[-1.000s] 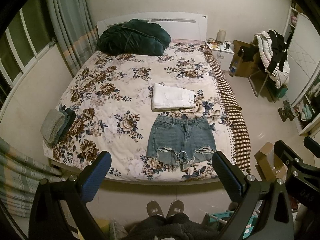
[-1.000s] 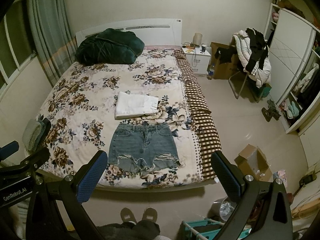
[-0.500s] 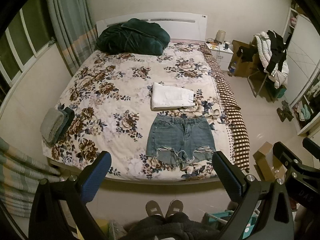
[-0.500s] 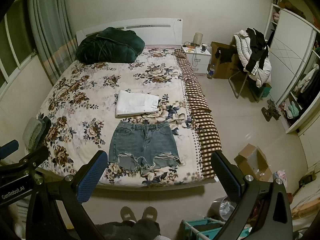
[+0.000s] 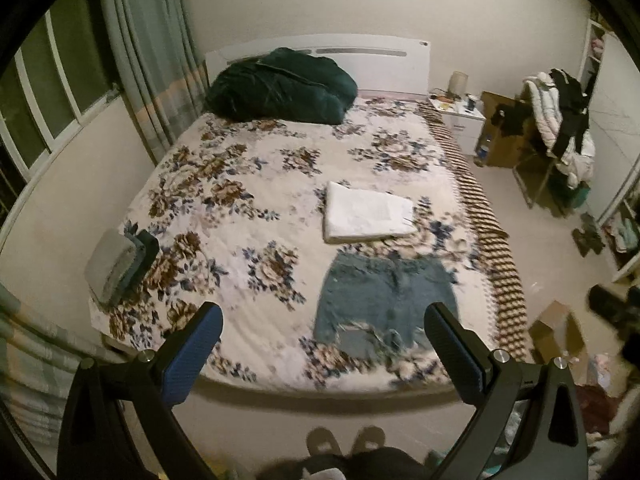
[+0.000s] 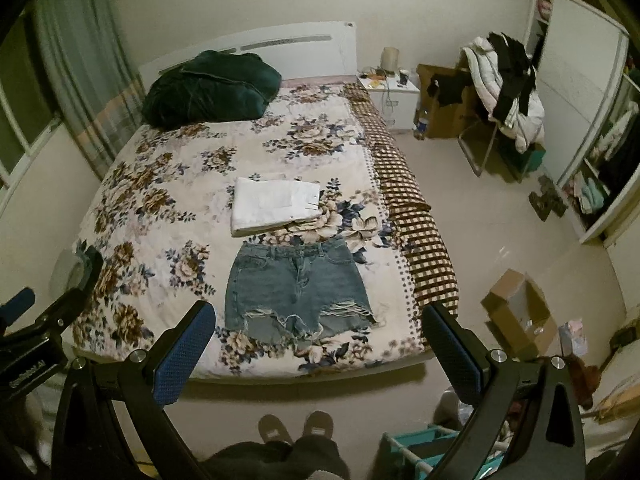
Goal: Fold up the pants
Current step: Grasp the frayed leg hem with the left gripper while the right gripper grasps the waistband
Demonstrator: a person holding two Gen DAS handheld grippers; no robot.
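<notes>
Blue denim shorts (image 5: 384, 300) (image 6: 296, 284) lie spread flat, waistband away from me, near the foot of a floral bed (image 5: 248, 184) (image 6: 168, 208). Just beyond them lies a folded white garment (image 5: 366, 212) (image 6: 274, 202). My left gripper (image 5: 322, 338) is open and empty, held above the floor short of the bed's foot edge. My right gripper (image 6: 318, 336) is open and empty at the same distance. Neither touches the shorts.
A dark green duvet (image 5: 280, 86) (image 6: 208, 88) sits at the headboard. A grey folded stack (image 5: 116, 266) lies at the bed's left corner. A cardboard box (image 6: 516, 312) is on the floor right. A chair piled with clothes (image 6: 504, 80) and a nightstand (image 6: 390, 88) stand beyond.
Both grippers have shifted and turned slightly, the left view panning left and blurring. Both stay open and empty. The shorts have not moved.
</notes>
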